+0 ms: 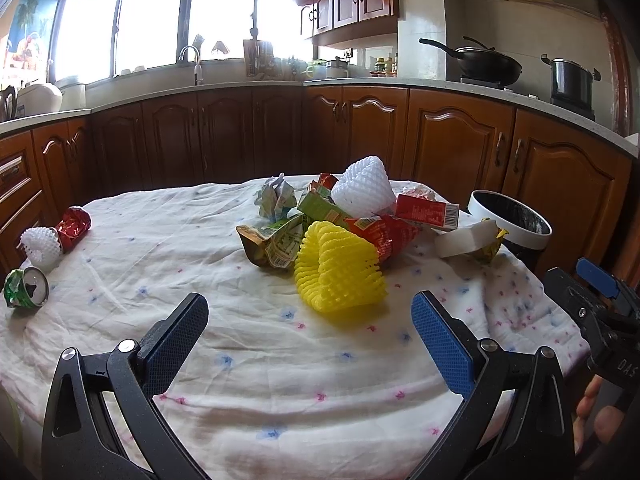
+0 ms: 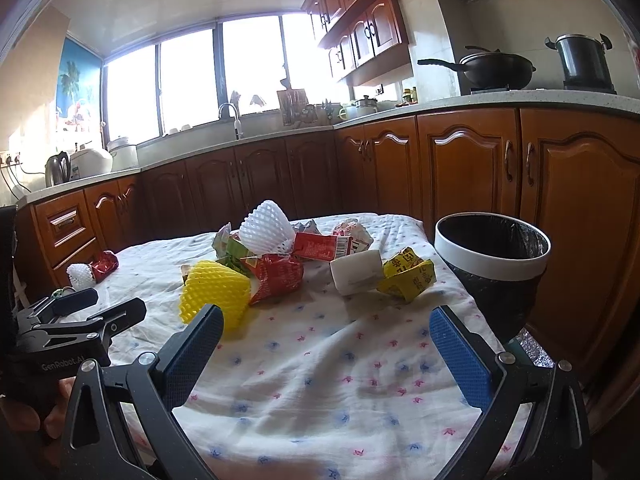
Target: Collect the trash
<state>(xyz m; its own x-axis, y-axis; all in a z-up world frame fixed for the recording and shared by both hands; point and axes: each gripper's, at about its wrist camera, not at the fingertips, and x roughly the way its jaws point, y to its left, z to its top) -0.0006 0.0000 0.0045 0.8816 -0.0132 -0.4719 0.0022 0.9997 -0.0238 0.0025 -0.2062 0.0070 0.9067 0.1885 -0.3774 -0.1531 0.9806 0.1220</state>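
Left wrist view
Left gripper [image 1: 310,320]: sitting nearest the lens, its blue-padded fingers spread wide, released, grasping nothing, hovering over the cloth [image 1: 240,360].
Yellow net [image 1: 340,266]: lying just ahead of the fingers, at the front of the trash heap.
Heap: resting mid-table behind the yellow net; a green wrapper [image 1: 276,240], a red wrapper [image 1: 384,236], a red box [image 1: 428,210], crumpled paper [image 1: 276,196] and a white net [image 1: 364,188] perching on top.
White box [image 1: 464,238]: lying right of the heap, touching a yellow wrapper [image 1: 490,246].
Bin [image 1: 510,220]: standing at the table's far right edge, black liner inside.
Can [image 1: 26,288]: lying crushed at the left edge, well apart from the heap.
Small net [image 1: 40,244]: sitting near the can, touching a red foil [image 1: 74,222].
Right gripper [image 1: 592,284]: showing at the right edge, fingers apart.

Right wrist view
Right gripper [image 2: 326,350]: filling the foreground, fingers spread wide, released, empty.
Yellow net [image 2: 214,296]: lying just beyond the left finger.
Heap: sitting mid-table, red wrapper [image 2: 276,280] beside the yellow net, white net [image 2: 266,228] on top.
White box [image 2: 356,272]: resting between the heap and the yellow wrapper [image 2: 408,280].
Bin [image 2: 492,256]: standing just beside the table's right edge.
Left gripper [image 2: 92,306]: showing at the left, fingers parted.
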